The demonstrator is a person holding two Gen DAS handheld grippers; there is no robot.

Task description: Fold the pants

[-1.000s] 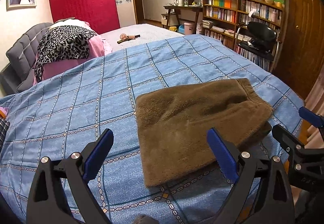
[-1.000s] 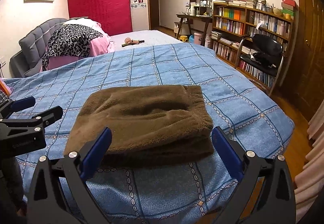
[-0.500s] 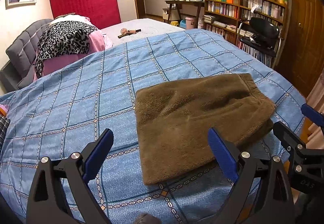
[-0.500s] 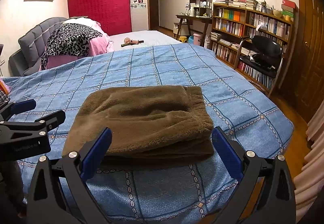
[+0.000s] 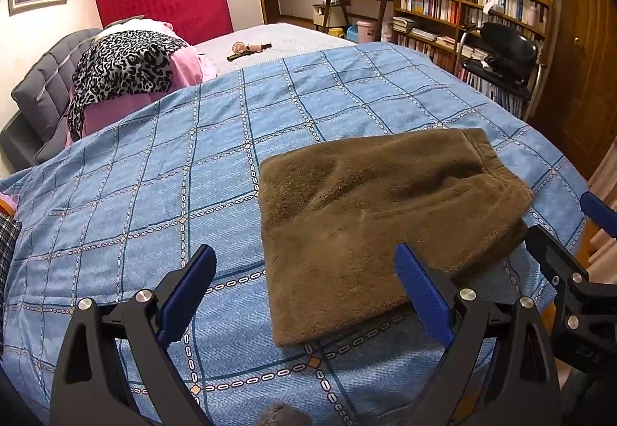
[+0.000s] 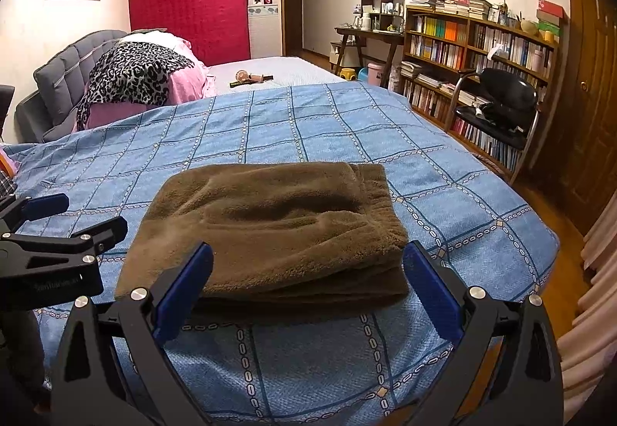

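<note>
Room: bedroom, with a blue checked bedspread (image 5: 162,171) covering the bed that serves as the work surface; a grey headboard (image 6: 65,79) with a leopard-print blanket (image 6: 135,75) sits at 10 o'clock, and a bookshelf (image 6: 478,52) and a black chair (image 6: 501,106) at 2 o'clock.
Left claw: the left gripper (image 5: 304,295) hovers over the near edge of the bedspread, jaws spread wide, holding nothing.
Pants from the left claw: the brown pants (image 5: 378,218) lie ahead and off to 1 o'clock; the right fingertip (image 5: 416,279) overlaps their near edge in the picture, though contact cannot be told.
Pants, lie: folded into a thick rectangular stack on the bed's near right part, with the elastic waistband (image 6: 381,202) at the right end.
Pants, long axis: runs roughly 9 to 3 o'clock in the right wrist view, crosswise to both claws.
Right claw: the right gripper (image 6: 308,295) is released too, jaws apart and empty, pointing at 12 o'clock straight at the stack's near edge.
Nearer hand: the right one, by judgement; the stack sits centred between its fingers, while the left stands beside the stack's left end.
Stage: the folding looks finished or close to it; any last tidy-up would likely fall to the right claw.
</note>
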